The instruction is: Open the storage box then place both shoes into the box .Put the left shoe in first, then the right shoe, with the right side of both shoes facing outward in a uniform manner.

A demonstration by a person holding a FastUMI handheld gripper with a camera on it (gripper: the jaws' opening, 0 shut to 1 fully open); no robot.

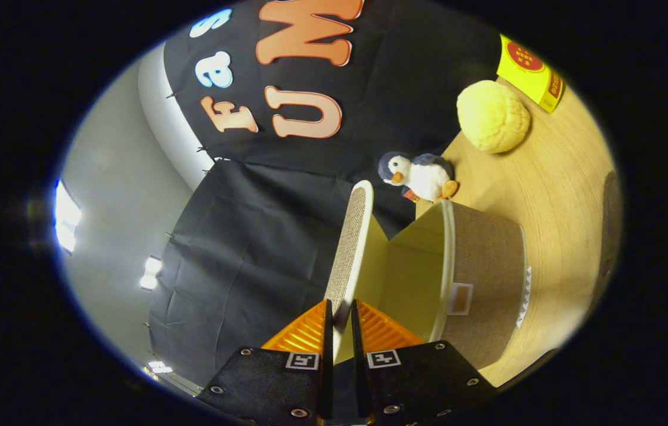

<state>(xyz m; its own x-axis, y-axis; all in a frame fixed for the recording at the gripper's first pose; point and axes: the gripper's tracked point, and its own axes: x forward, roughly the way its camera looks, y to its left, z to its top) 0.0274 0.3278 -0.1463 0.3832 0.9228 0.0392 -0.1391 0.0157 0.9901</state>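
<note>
The view is rolled sideways. A beige fabric storage box stands on the wooden table, its pale yellow inside showing. Its lid is swung up and away from the box mouth, hinged at the far side. My gripper has its orange fingers closed on the lid's near edge, one finger on each face of it. The lid's woven outer face is turned toward the black cloth wall.
A plush penguin sits on the wooden table just beyond the box. Farther off lie a round yellow cushion and a yellow carton. Black cloth walls the booth behind; ceiling lights show to the side.
</note>
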